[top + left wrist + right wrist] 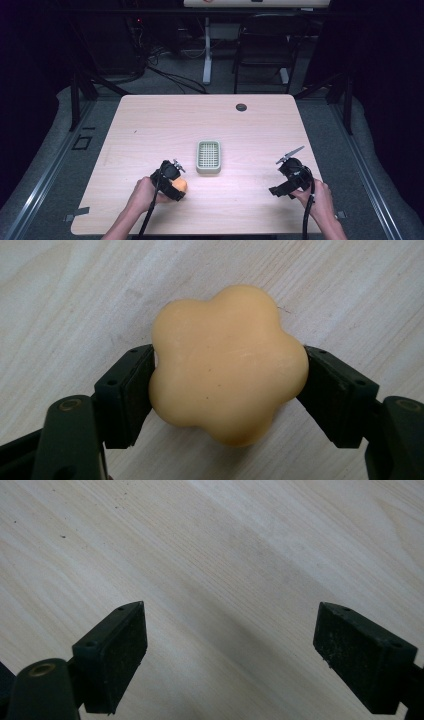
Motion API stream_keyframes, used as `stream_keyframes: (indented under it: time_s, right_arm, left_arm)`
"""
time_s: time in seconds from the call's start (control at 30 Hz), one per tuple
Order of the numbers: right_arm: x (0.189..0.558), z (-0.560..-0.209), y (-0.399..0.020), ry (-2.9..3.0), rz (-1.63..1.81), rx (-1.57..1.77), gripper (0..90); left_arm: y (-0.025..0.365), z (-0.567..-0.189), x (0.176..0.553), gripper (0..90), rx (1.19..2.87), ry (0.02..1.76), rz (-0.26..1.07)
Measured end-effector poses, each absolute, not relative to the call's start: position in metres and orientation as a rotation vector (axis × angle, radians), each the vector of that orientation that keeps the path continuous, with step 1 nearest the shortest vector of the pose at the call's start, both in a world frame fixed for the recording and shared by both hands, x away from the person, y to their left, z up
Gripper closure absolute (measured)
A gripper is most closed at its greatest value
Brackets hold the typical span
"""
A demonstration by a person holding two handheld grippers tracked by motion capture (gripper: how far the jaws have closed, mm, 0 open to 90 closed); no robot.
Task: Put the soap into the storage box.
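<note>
Pale wood-grain table [150, 125], rounded corners, w/ a small dark round cap [241, 107] near its far edge. Room around it is dark: grey floor, cables, a white desk leg and a black chair beyond the table's far side.

Landmark = green slotted tray [208, 156], roughly mid-table.

Left of tray, towards the near edge: left hand [144, 194] comes in from the bottom, forearm angled up-right, holding the left gripper [181, 187] low at the table. Its jaws are clamped on the yellow-orange flower-shaped soap [227, 362], one pad on each side of it; soap sits on the wood, just near-left of the tray, not in it.

Right of tray, well apart and close to the table's right edge: right hand [320, 196] holds the right gripper [230, 655] over bare wood, jaws spread wide w/ nothing between them.

Count: 1 tray, 1 soap, 2 grippers, 2 hands, 1 cap.
</note>
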State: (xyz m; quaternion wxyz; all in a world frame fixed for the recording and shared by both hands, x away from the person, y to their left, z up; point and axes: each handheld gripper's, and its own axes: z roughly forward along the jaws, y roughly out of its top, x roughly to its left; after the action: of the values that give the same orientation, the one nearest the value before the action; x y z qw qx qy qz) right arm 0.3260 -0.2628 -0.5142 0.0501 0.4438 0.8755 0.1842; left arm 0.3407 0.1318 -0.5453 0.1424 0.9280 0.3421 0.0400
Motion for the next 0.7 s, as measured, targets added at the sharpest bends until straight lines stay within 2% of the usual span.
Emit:
stream_keyframes:
  time_s: [0.7]
  right_arm:
    - [0.3265, -0.5129, -0.2640, 2.675, 0.524, 1.330, 14.1]
  left_arm:
    - [0.1375, -0.5375, 0.3408, 27.2, 2.634, 0.985, 0.129]
